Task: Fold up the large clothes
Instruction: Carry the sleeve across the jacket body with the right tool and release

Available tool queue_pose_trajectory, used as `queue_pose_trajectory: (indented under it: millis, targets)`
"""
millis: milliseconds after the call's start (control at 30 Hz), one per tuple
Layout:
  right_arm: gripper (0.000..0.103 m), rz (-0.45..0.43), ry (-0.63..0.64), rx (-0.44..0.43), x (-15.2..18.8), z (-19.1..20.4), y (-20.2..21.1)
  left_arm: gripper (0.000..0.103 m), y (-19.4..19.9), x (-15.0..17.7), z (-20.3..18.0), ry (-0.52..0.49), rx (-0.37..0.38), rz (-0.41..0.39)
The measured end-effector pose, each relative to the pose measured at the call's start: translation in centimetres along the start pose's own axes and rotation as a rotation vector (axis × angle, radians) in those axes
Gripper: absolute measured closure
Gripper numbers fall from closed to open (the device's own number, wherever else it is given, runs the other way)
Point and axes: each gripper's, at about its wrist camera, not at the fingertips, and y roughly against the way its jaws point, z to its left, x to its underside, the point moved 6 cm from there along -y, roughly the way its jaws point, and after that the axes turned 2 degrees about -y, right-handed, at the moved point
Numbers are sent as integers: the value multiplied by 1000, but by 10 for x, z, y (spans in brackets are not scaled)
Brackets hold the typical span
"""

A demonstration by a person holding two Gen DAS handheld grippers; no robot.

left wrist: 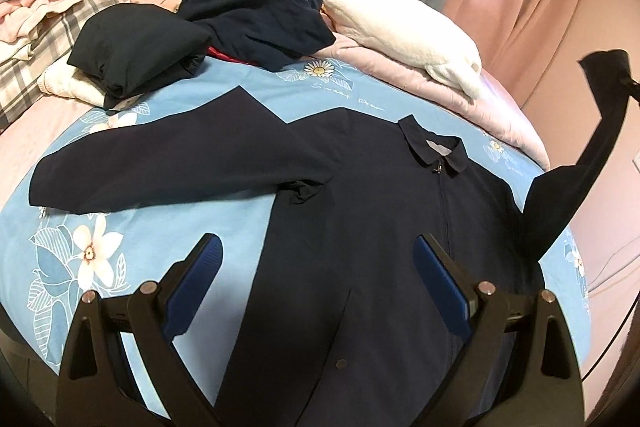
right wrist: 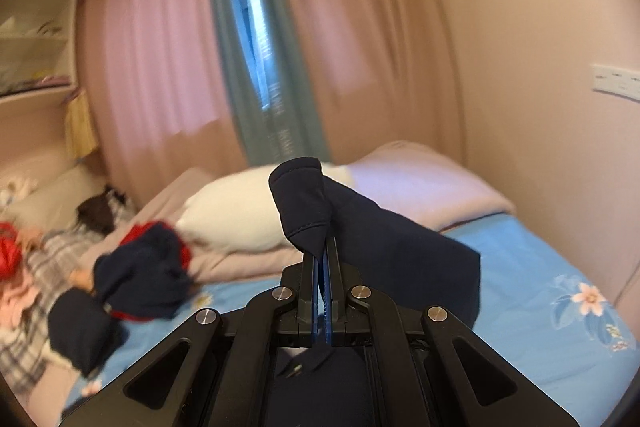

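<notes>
Pink curtains [right wrist: 160, 67] across the far wall, teal curtain [right wrist: 260, 75] at a bright window gap, plain pink wall [right wrist: 520, 47] with a socket plate [right wrist: 616, 83], white shelves [right wrist: 32, 67] at left, bed [left wrist: 168, 227] in blue floral sheet

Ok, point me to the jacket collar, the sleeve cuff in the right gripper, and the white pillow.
jacket collar [left wrist: 434, 151], left wrist view, middle of collar.
sleeve cuff [right wrist: 300, 195], right wrist view, bunched end above the fingers.
white pillow [left wrist: 404, 27], left wrist view, top surface.

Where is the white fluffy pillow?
The white pillow lies at the far side of the bed in the left wrist view, on the pink blanket, right of the dark clothes pile.
</notes>
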Motion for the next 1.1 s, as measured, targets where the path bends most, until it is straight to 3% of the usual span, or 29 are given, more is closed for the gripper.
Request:
queue_pose_trajectory:
  millis: [267, 400, 567, 700, 933, 1033, 1100]
  targets:
    - [101, 139, 44, -165, 67, 67, -23, 7, 5, 2, 21, 21, -31, -6]
    - [101, 287, 56, -261, 128, 100, -43, 7, 3, 4, 33, 22, -64, -3]
    - [101, 447, 112, -304, 206, 127, -63, 7, -1, 8, 43, 32, -80, 15]
    - [101, 557, 135, -310, 248, 131, -70, 7, -3, 11, 45, 16, -92, 27]
    - [101, 681, 107, -304, 282, 132, -82, 6, -10, 17, 49, 9, -88, 54]
    - [101, 692, 110, -312, 282, 130, -75, 6, -14, 17, 48, 11, -78, 64]
    - [93, 684, 111, -332, 275, 129, -65, 6, -16, 16, 46, 15, -68, 68]
